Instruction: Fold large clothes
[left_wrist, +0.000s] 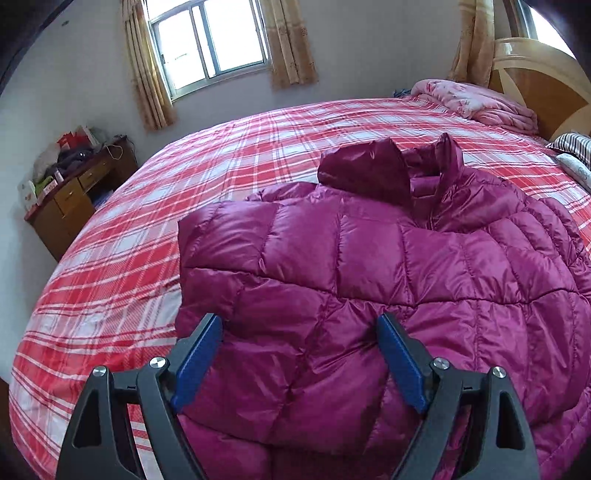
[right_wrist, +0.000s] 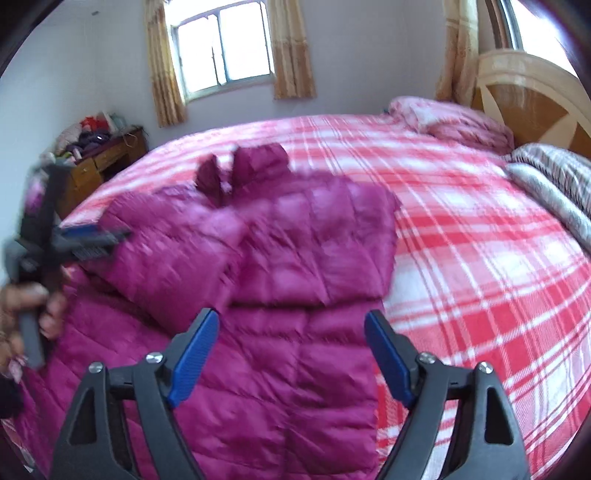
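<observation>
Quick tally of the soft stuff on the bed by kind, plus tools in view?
Magenta puffer jacket: 1
Pink folded quilt: 1
Striped pillow: 1
Left tool, open: 1
Right tool, open: 1
Total: 5

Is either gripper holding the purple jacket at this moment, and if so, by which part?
Nothing is held. The left gripper and the right gripper are both open above the jacket, with no fabric between the fingers.
</observation>
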